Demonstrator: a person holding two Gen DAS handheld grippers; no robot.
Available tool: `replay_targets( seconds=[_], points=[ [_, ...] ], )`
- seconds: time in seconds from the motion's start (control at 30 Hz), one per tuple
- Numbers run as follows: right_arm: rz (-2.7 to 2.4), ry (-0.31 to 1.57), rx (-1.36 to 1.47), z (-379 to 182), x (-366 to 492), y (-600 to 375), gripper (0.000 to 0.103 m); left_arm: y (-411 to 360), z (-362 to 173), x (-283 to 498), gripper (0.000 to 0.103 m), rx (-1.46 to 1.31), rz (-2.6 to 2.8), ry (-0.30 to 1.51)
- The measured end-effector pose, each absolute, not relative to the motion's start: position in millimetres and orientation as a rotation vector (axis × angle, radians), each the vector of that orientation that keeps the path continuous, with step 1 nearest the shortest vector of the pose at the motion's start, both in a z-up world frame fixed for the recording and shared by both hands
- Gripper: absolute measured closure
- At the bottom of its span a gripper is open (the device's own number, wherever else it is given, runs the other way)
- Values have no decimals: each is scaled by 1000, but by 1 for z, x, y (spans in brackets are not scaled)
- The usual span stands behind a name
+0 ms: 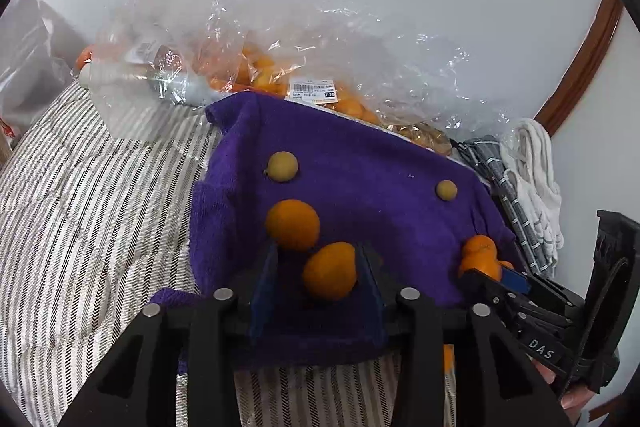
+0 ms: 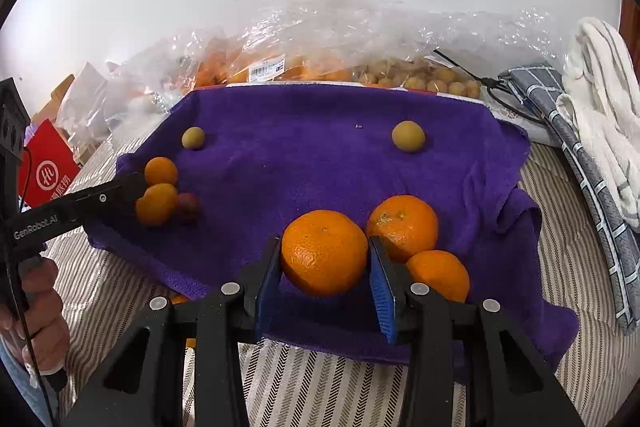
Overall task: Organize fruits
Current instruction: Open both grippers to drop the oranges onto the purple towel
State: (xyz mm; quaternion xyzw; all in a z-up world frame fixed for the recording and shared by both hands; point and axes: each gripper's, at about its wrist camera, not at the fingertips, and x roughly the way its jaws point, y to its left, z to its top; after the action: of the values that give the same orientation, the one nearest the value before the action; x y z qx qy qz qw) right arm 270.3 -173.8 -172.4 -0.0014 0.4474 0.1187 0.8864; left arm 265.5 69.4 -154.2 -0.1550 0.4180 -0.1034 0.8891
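Observation:
A purple towel lies on the striped bed. In the left wrist view my left gripper has its blue pads on both sides of a small pear-shaped orange; a round orange sits just beyond it. In the right wrist view my right gripper is shut on a large orange. Two more oranges lie to its right. Two yellow-green fruits rest farther back. The left gripper shows at the towel's left edge beside a small dark red fruit.
Clear plastic bags of oranges and small yellow fruits lie behind the towel against the white wall. Grey checked and white cloths lie at the right. A red packet is at the left. The striped bedcover surrounds the towel.

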Motion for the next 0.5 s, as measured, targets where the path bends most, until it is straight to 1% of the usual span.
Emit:
replay_targets(
  seconds=[0.07,0.13,0.2,0.47,0.5],
  points=[
    [237,918,-15,-170,269,-174,59,71,-152,264,61,-326,-212,858],
    [233,907,-19,-166,268,-175,52,73,-150,263,61,-332,-210,847],
    [232,894,-21,-161,265,-175,49,76,-148,263,61,-345,-206,834],
    [225,869,-42,-148,257,-173,49,70,-141,252,61,-288,-162,757],
    [216,861,-43,-146,255,-172,46,67,-139,250,61,-270,-161,741]
  ],
)
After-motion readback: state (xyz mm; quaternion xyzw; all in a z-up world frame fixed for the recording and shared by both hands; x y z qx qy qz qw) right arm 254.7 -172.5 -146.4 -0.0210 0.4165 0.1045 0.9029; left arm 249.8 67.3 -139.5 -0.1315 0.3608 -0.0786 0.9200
